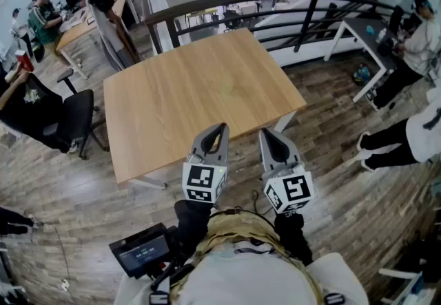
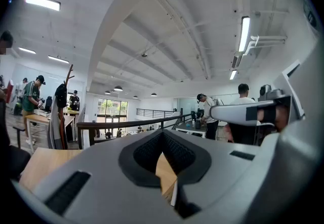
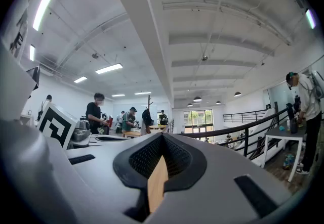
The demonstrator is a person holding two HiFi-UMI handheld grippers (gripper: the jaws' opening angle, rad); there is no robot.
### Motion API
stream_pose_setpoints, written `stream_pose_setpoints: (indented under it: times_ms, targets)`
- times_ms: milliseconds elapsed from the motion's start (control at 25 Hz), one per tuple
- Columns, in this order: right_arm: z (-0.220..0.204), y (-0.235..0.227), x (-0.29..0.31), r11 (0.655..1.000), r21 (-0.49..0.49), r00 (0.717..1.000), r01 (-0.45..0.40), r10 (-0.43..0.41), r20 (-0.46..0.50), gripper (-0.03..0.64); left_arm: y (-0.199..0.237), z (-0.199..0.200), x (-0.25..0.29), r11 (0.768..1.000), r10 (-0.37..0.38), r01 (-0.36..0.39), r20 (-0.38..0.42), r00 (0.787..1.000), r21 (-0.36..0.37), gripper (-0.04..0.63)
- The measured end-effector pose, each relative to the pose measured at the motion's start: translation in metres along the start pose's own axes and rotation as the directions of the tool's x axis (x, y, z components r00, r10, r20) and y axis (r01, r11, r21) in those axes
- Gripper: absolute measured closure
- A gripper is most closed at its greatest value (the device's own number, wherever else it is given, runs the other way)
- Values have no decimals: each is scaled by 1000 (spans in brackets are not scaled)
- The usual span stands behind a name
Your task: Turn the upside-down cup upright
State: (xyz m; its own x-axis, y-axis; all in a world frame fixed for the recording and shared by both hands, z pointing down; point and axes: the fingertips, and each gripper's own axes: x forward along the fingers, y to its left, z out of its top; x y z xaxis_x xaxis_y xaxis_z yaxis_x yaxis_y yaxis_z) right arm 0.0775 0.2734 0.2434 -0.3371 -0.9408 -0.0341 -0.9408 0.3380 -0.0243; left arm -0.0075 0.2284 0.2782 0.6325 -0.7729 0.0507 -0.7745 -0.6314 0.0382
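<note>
the grey plastic left gripper (image 1: 219, 130) and the grey plastic right gripper (image 1: 267, 133) are both clenched shut by a light brown square wooden table (image 1: 200, 83).
they sit side by side and point level, with their tips at the near edge of the table. in each gripper view the two jaws meet at the tip with nothing held between them, and only a bit of table top shows through the small gap lower down. no view shows the cup.
</note>
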Motion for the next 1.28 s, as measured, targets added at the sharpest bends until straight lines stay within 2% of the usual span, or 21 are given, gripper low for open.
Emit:
stream_pose_setpoints:
  times_ms: [320, 840, 1120, 1280]
  targets:
    - [-8, -13, 9, 999, 24, 1000, -25, 25, -12, 597, 4, -12, 13, 1000, 28, -28, -37, 999, 4, 594]
    - [-21, -8, 29, 991, 48, 992, -121, 122, -27, 597, 21, -24, 18, 996, 89, -89, -73, 993, 5, 594]
    - [-23, -19, 25, 988, 49, 990, -144, 144, -6, 595, 16, -33, 29, 996, 92, -93, -89, 992, -10, 594]
    - [-35, -26, 22, 989, 64, 991, -132, 133, -16, 595, 25, -46, 30, 992, 121, -123, -129, 984, -6, 594]
